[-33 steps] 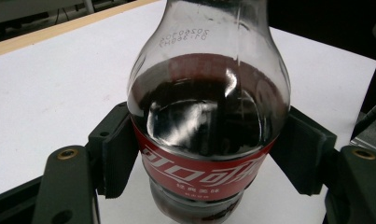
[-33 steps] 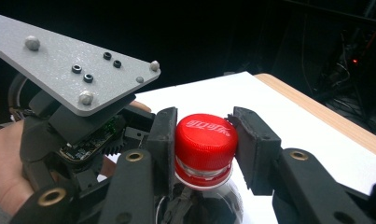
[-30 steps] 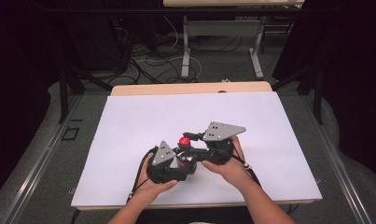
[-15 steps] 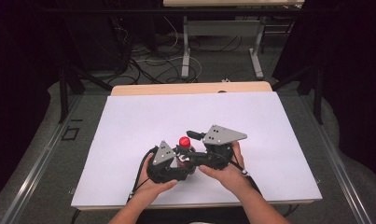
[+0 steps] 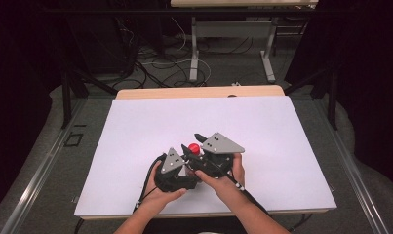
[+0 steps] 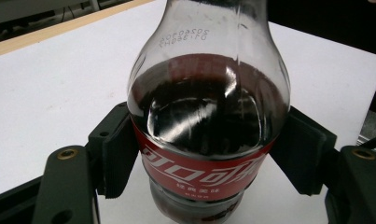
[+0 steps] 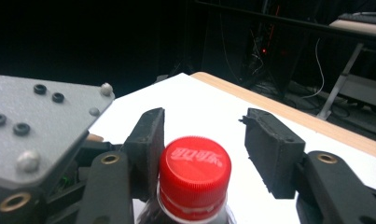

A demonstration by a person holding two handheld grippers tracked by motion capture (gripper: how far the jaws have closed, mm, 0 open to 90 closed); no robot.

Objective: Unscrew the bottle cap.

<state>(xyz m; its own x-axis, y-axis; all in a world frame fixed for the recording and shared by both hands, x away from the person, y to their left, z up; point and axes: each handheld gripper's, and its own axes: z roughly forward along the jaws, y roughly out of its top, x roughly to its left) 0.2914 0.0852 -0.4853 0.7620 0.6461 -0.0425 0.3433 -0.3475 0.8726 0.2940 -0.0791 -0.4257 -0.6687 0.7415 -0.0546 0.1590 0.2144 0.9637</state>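
Observation:
A cola bottle point(image 6: 209, 116) with dark drink and a red label stands upright on the white table point(image 5: 135, 126). My left gripper point(image 6: 210, 149) is shut on its body at label height, with a pad point(image 6: 120, 149) pressed on each side. In the high view the bottle's red cap point(image 5: 193, 148) shows between both grippers near the table's front middle. My right gripper point(image 7: 209, 147) is open around the red cap point(image 7: 194, 170). Its left pad point(image 7: 146, 140) sits close against the cap and its right pad point(image 7: 272, 149) stands apart. Both hands hold the grippers close together.
The left gripper's grey plate point(image 7: 36, 126) sits just beside the right gripper's jaws. A wooden strip point(image 5: 199, 91) edges the table's far side. Beyond it are cables and metal table legs point(image 5: 194, 48) on the dark floor.
My right gripper has shifted left and closer to the bottle, so its jaws now sit around the cap. The bottle and left gripper have stayed in place.

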